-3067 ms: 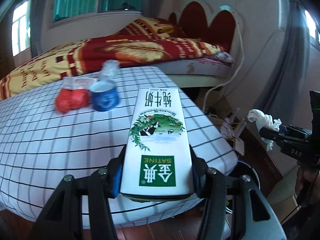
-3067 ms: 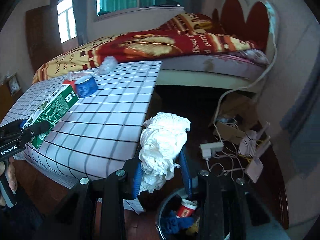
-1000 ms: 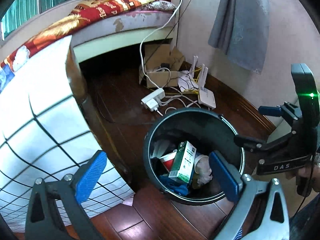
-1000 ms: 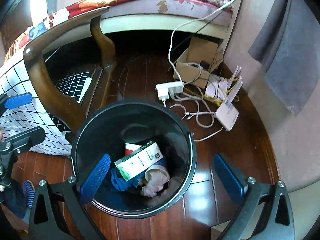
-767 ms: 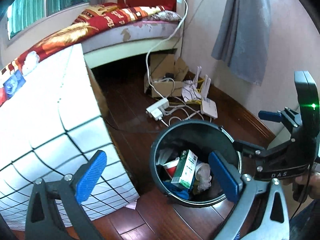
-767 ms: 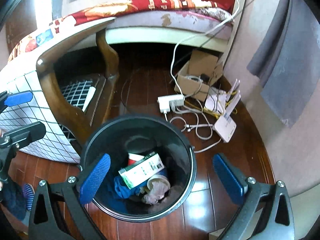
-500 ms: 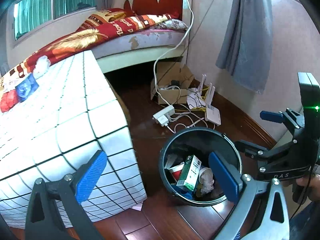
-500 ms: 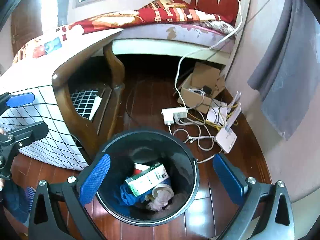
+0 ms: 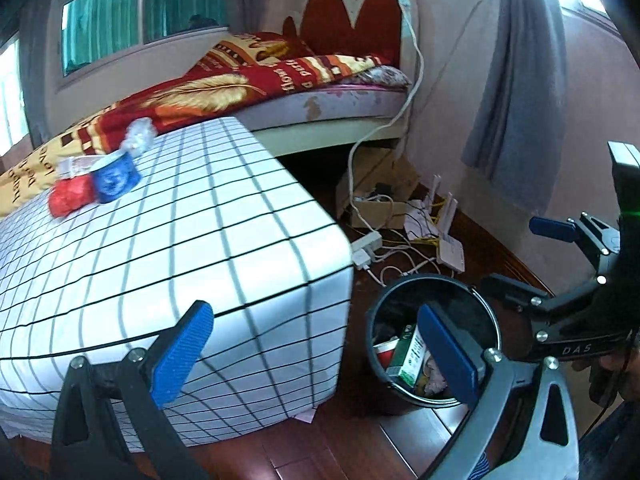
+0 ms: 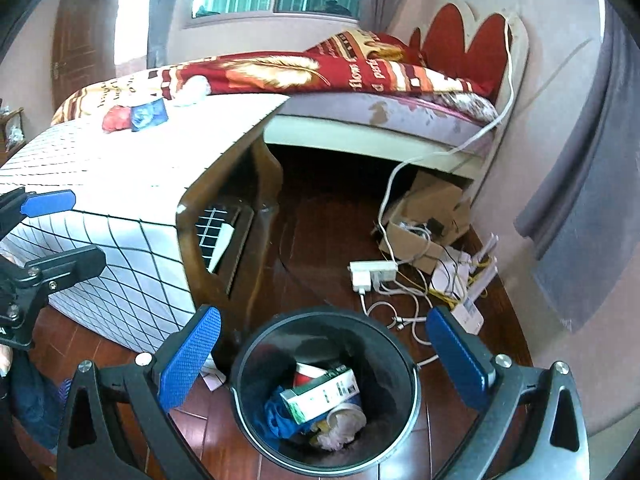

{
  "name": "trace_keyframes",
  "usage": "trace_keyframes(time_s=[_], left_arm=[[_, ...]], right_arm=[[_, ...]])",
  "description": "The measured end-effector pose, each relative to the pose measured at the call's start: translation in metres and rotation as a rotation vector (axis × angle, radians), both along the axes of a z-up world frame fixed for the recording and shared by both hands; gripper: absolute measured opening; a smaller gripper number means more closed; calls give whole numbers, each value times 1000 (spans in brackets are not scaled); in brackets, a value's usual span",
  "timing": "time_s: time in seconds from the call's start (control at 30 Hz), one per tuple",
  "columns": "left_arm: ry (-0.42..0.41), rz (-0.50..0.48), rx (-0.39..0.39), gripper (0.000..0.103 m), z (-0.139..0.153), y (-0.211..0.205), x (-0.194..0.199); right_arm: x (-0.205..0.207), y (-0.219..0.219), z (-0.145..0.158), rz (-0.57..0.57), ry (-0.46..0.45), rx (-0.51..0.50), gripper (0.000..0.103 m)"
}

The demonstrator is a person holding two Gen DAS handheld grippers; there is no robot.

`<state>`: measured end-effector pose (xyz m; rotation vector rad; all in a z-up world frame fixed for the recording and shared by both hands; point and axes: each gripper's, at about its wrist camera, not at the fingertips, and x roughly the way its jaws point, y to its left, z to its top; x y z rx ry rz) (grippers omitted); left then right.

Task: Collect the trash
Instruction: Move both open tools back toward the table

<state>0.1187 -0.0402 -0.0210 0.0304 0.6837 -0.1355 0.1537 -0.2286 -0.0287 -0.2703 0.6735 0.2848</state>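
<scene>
A black round trash bin [image 10: 414, 396] stands on the wood floor beside the table; it also shows in the left wrist view [image 9: 490, 312]. Inside lie the green-and-white milk carton [image 10: 320, 394], a red cup, a crumpled tissue [image 10: 340, 432] and blue cloth. On the checked tablecloth [image 9: 160, 240] sit a red crumpled wrapper [image 9: 70, 196], a blue cup [image 9: 116, 178] and a clear crumpled plastic piece [image 9: 138, 138]. My left gripper [image 9: 316, 354] is open and empty near the table's corner. My right gripper [image 10: 322, 352] is open and empty above the bin.
A bed with a red and gold blanket [image 9: 240, 84] lies behind the table. A cardboard box [image 10: 424, 216], power strip [image 10: 372, 274], cables and white routers [image 10: 468, 308] clutter the floor by the wall. A grey curtain [image 9: 516, 80] hangs at the right.
Both grippers let go of the carton and the tissue, which now lie in the bin. Over the last second both have risen and pulled back, and the left view has turned toward the table top.
</scene>
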Motion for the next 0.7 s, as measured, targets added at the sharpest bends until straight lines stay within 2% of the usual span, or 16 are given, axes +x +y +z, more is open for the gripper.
trace_keyframes(time_s=[0.7], left_arm=[[-22,169,3,102,11,81,-18]], right_arm=[[14,97,33,166,-66,24,103]])
